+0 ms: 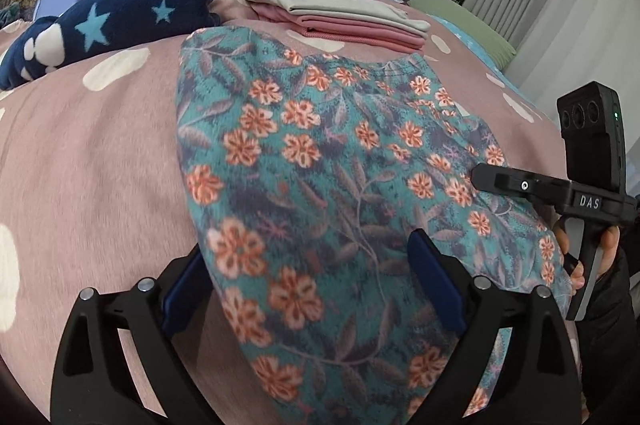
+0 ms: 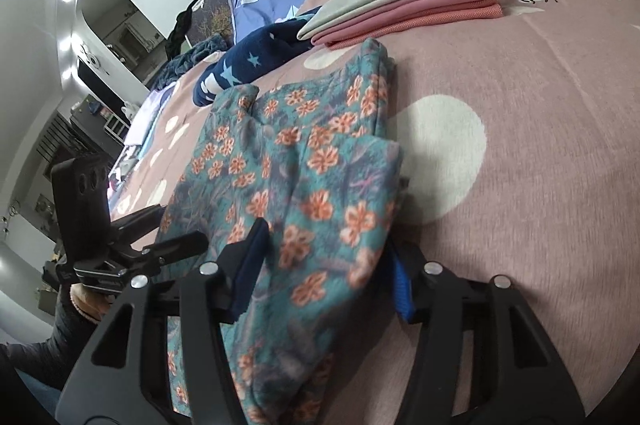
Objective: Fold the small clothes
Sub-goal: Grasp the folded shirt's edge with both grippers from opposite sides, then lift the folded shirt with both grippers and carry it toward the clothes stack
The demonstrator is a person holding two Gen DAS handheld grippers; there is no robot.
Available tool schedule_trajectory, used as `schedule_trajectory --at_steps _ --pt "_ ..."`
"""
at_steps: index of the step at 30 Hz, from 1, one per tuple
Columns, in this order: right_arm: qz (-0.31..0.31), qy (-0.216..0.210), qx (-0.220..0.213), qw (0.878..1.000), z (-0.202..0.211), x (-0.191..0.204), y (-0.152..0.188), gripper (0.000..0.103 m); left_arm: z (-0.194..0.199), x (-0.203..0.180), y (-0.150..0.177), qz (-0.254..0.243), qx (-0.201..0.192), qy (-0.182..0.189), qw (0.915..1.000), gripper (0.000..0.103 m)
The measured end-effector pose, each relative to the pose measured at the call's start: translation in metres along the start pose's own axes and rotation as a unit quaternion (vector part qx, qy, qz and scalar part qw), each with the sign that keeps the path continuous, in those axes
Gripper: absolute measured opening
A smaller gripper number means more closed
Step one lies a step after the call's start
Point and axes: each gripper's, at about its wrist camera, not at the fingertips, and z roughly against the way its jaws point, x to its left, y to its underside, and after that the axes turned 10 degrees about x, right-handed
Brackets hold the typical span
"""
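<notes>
While the floral garment lies part-folded on the bed, work from this list.

Garment: teal floral piece [image 1: 320, 161], on the pink spotted bedcover [image 1: 92, 161], near edge toward you, far end close to the folded stack.
Fold state: in the right wrist view an upper layer sits on a longer lower one, its edge crossing the cloth about midway; more folding looks due.
Left gripper [image 1: 312, 281]: fingers spread wide, straddling the near left part of the cloth; pads do not press it.
Right gripper [image 2: 320, 265]: fingers partly spread, near right edge of the cloth between them; no pinch that you can confirm.
Your grip: close each pair on both layers at the near edge, corners matched, before you lift.
Your lift: keep both hands level with each other, so the edge stays straight and the cloth does not skew.
Your placement: carry the near edge toward the far edge, lay it down square, then release.
Stack: grey and pink folded pieces [image 1: 344, 13], far right; keep clear of it.
Blanket: navy, starred [image 1: 112, 25], far left; not in your path.
Risk: soft knit may sag between your hands; hold it taut.
</notes>
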Motion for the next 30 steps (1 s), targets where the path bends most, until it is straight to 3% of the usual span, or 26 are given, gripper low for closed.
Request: schedule_trajectory --at_steps 10,13,15,16,17,18,23,26,30 --pt "0.011 0.008 0.002 1.000 -0.007 0.000 -0.009 0.054 -0.007 0.006 -0.014 -0.010 0.000 -0.006 0.9999 0.094" --pt "0.015 0.013 0.013 1.000 -0.014 -0.001 -0.020 0.050 -0.008 0.011 -0.021 -0.015 -0.012 0.012 0.9997 0.074" --pt "0.012 0.018 0.015 1.000 -0.015 -0.001 -0.024 0.038 -0.007 0.015 -0.026 -0.006 -0.018 0.028 0.9994 0.036" --pt "0.011 0.024 0.013 1.000 -0.014 0.000 -0.025 0.032 -0.007 0.015 -0.028 0.000 -0.019 0.022 0.9996 0.032" --pt "0.011 0.025 0.010 1.000 -0.010 0.005 -0.024 0.019 -0.005 0.013 -0.028 -0.004 -0.022 0.015 0.9996 0.028" --pt "0.012 0.020 0.010 1.000 -0.008 0.009 -0.022 0.015 -0.003 0.009 -0.026 -0.012 -0.027 0.007 0.9995 0.023" --pt "0.047 0.073 -0.022 0.996 0.020 0.053 -0.016 0.014 0.030 -0.018 -0.023 -0.049 -0.066 -0.024 0.9963 0.017" --pt "0.078 0.074 -0.062 0.992 0.053 0.084 -0.012 0.014 0.057 -0.033 -0.025 -0.067 -0.091 -0.033 0.9931 0.016" --pt "0.132 0.113 -0.131 0.976 0.101 0.129 0.002 0.014 0.095 -0.052 -0.030 -0.084 -0.135 -0.031 0.9868 0.015"
